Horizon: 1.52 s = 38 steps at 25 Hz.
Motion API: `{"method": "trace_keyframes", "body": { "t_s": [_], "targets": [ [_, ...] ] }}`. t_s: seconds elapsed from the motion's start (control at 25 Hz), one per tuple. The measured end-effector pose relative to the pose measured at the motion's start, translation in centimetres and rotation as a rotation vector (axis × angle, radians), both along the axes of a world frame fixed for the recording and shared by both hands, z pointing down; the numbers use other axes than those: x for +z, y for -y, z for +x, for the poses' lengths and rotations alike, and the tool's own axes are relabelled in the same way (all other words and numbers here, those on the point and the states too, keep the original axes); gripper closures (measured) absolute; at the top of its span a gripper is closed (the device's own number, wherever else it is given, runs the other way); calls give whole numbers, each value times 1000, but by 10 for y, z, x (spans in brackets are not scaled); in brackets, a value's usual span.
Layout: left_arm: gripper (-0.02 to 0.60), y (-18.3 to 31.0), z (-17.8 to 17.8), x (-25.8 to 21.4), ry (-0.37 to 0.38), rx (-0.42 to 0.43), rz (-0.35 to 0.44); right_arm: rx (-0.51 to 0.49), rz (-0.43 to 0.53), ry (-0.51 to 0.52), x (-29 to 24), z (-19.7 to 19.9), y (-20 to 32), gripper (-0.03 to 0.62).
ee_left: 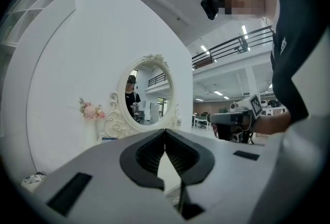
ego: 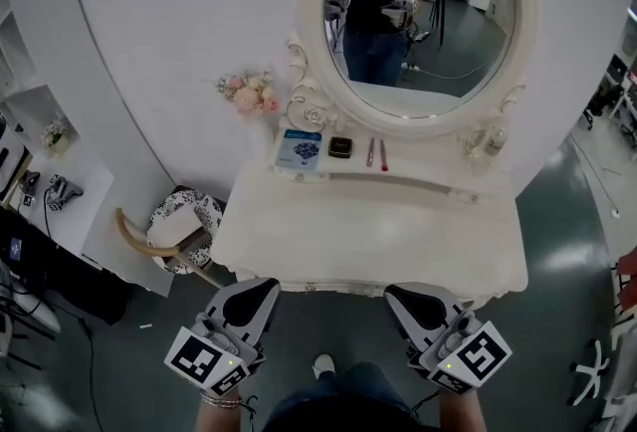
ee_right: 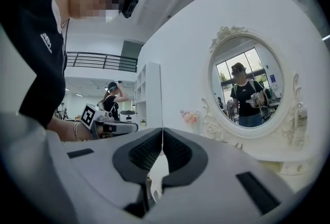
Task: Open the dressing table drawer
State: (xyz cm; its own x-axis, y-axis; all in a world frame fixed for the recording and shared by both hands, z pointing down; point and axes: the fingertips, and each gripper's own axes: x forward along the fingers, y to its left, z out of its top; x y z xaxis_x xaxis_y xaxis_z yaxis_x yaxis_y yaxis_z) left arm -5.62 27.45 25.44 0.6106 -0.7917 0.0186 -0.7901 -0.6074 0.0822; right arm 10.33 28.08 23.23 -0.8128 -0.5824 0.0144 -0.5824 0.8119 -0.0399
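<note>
The white dressing table (ego: pixel 299 231) with its oval mirror (ego: pixel 418 12) stands in front of me in the head view. Its drawer front lies under the near edge of the top (ego: pixel 338 287) and is hidden from above. My left gripper (ego: pixel 261 293) is shut and holds nothing, its tip just short of that edge on the left. My right gripper (ego: pixel 403 296) is likewise shut and holds nothing, level with it on the right. In the left gripper view the jaws (ee_left: pixel 165 132) meet, with the mirror (ee_left: pixel 148 91) ahead. The right gripper view shows its jaws (ee_right: pixel 162 132) closed too.
On the table top lie a blue box (ego: pixel 299 149), a small dark case (ego: pixel 340 147) and two thin sticks (ego: pixel 376 153). Pink flowers (ego: pixel 249 94) sit at the mirror's left. A patterned stool (ego: pixel 184 221) stands left of the table, with white shelves (ego: pixel 40 121) beyond it.
</note>
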Motion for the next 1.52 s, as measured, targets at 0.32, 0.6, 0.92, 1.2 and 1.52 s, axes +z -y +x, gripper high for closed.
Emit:
{"method": "trace_keyframes", "body": {
  "t_s": [0.32, 0.6, 0.92, 1.2, 1.52],
  "targets": [
    [565, 25, -6, 14, -7, 1, -35, 15, -30, -29, 8, -7, 27, 574],
    [565, 51, -9, 19, -8, -40, -51, -43, -60, -42, 15, -14, 70, 575],
    [565, 98, -9, 19, -11, -124, -63, -148, -88, -50, 18, -22, 128, 574],
    [565, 131, 0, 16, -21, -194, -60, -255, -93, -61, 14, -26, 162, 574],
    [565, 149, 12, 28, -27, -253, -104, -313, -123, -71, 26, -17, 189, 574]
  ]
}}
